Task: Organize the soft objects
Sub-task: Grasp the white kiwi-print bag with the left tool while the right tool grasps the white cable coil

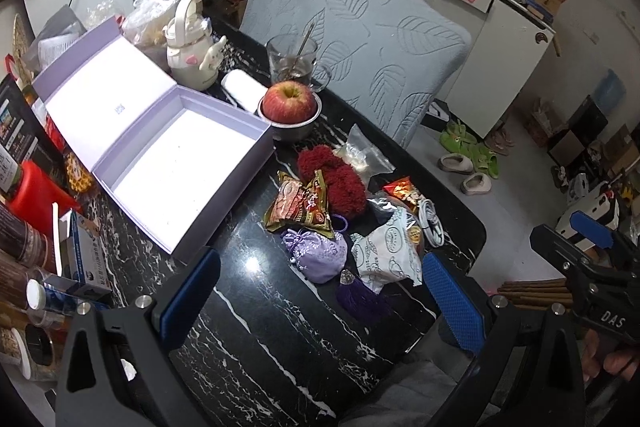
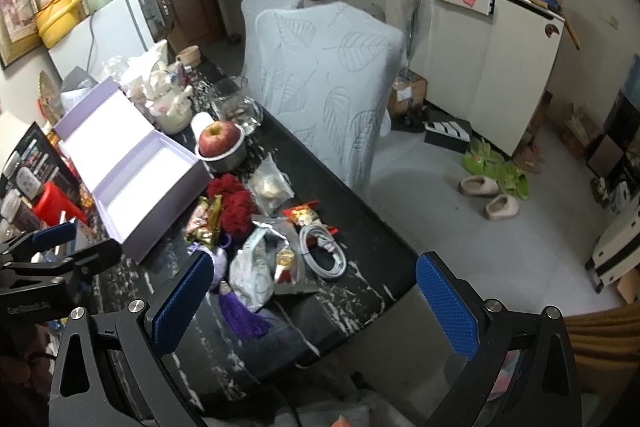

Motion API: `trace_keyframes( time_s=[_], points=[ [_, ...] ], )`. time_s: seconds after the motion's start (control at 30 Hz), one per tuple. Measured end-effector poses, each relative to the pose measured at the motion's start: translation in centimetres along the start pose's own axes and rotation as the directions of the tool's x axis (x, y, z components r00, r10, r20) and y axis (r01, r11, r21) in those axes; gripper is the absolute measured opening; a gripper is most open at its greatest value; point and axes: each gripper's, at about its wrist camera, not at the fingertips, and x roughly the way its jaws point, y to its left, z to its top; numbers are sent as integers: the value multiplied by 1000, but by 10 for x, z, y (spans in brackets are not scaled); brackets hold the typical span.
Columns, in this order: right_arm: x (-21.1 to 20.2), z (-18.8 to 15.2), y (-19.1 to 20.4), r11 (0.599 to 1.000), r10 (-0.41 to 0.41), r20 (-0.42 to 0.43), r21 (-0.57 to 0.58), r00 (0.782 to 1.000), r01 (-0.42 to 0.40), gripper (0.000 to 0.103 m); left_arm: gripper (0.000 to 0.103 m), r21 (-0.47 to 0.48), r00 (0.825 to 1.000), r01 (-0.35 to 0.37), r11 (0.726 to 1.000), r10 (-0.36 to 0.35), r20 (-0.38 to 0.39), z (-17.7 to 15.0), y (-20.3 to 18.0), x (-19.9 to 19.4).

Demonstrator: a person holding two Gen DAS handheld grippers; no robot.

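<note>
A pile of small things lies on the black marble table (image 1: 280, 327). It holds a red fluffy piece (image 1: 340, 179) (image 2: 234, 203), a lilac embroidered pouch (image 1: 316, 255) (image 2: 218, 263) with a purple tassel (image 1: 360, 295) (image 2: 240, 315), a snack packet (image 1: 304, 207) and a white patterned bag (image 1: 388, 251) (image 2: 252, 271). Left of the pile stands an open lilac box (image 1: 180, 163) (image 2: 136, 179) with nothing inside. My left gripper (image 1: 320, 301) hovers open just short of the pouch. My right gripper (image 2: 314, 307) is open too, near the table's front edge, holding nothing.
An apple in a steel bowl (image 1: 288, 103), a glass mug (image 1: 294, 63) and a white kettle (image 1: 188, 47) stand behind the pile. A white cable (image 1: 430, 223) and a clear zip bag (image 1: 360, 151) lie at its right. Bottles and boxes crowd the left edge. Covered chairs (image 1: 380, 47) stand beyond.
</note>
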Motion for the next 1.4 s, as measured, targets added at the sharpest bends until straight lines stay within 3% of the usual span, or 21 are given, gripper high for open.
trace_keyframes(
  time_s=[0.27, 0.67, 0.83, 1.17, 1.27, 1.33, 1.4],
  points=[
    [52, 0, -20, 1000, 22, -91, -13, 996, -23, 103, 103, -31, 996, 7, 1000, -10, -94, -4, -7, 42],
    [140, -1, -35, 973, 137, -221, -153, 966, -173, 95, 103, -51, 986, 19, 999, -27, -166, -7, -29, 96],
    [170, -2, -35, 935, 217, -289, -212, 933, -283, 90, 103, -76, 982, 12, 997, -26, -186, -7, -35, 111],
    [210, -1, -36, 853, 360, -413, -217, 837, -475, 82, 103, -105, 982, 9, 994, -29, -187, -10, -39, 122],
    [218, -6, -33, 830, 378, -453, -221, 807, -512, 74, 103, -101, 983, 8, 995, -27, -181, -11, -38, 122],
    [217, -8, -28, 815, 386, -450, -242, 805, -526, 50, 103, -96, 984, 13, 995, -30, -178, -12, -38, 121],
    [215, -10, -24, 816, 361, -434, -281, 825, -505, 50, 103, -82, 984, 15, 996, -29, -178, -13, -40, 123]
  ],
)
